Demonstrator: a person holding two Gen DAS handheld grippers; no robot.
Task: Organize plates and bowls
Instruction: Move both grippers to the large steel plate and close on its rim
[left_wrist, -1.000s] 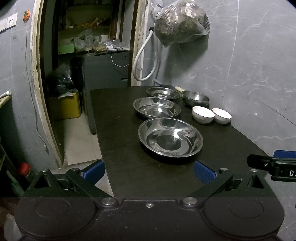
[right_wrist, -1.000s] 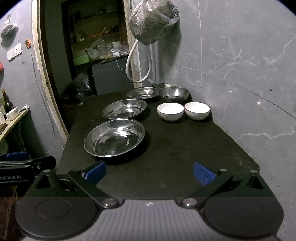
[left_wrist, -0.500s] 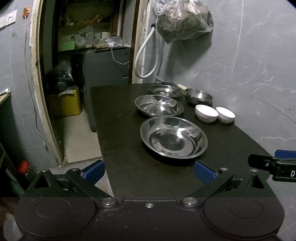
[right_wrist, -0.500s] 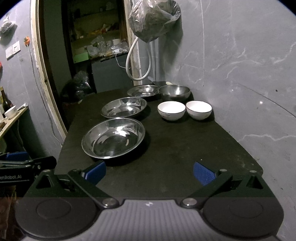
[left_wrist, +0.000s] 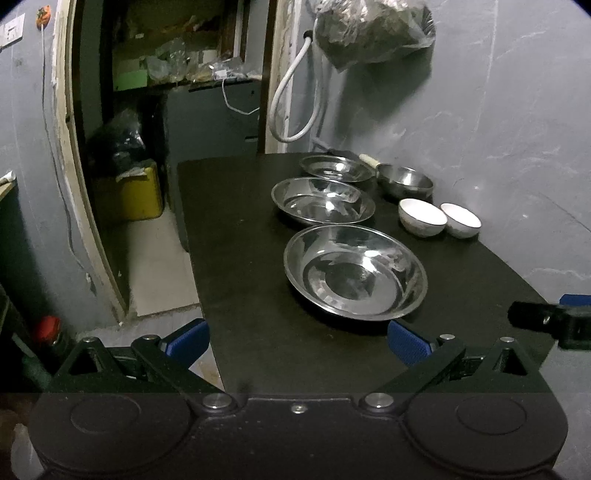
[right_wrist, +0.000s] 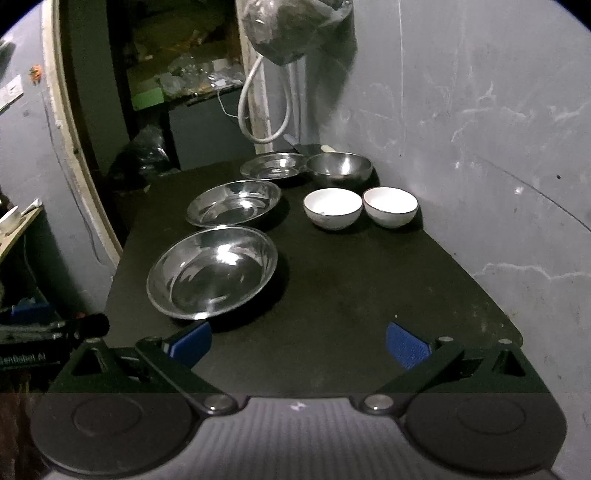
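Both grippers hang over the table's (right_wrist: 332, 325) near end, jaws spread wide and empty: left gripper (left_wrist: 297, 341), right gripper (right_wrist: 297, 343). Nearest lies the big steel plate (right_wrist: 212, 271), then a second plate (right_wrist: 234, 202), then a third (right_wrist: 275, 165) touching the steel bowl (right_wrist: 339, 168) at the far end. Two white bowls (right_wrist: 332, 207) sit side by side by the wall. Thin, slick steel rims could slip from the pads; a careless nudge might slide the near plate toward the table's left edge.

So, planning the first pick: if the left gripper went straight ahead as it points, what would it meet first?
Probably the nearest steel plate, slightly right of the left gripper line; its open jaws hold nothing, though depth is unclear.
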